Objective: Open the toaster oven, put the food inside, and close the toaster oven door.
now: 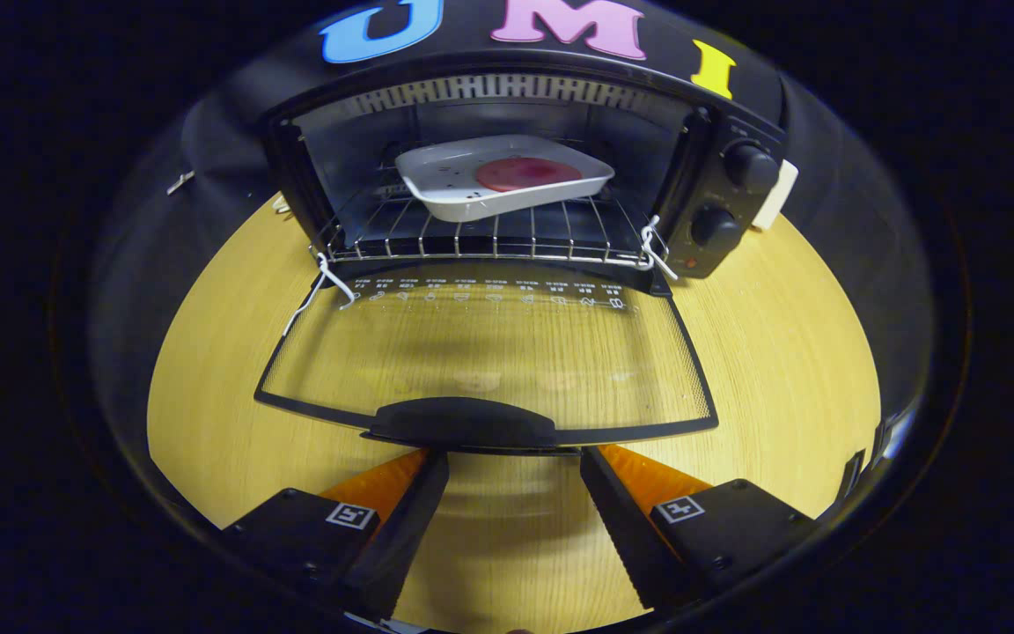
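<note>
Claw [514, 458] open (empty), below door handle [463, 421], tray [507, 180] inside.

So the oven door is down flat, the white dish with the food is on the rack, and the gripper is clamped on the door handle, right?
Not clamped. In the gripper view the gripper is open, its fingers apart just short of the door handle. The oven door is down and the white dish sits on the rack.
</note>
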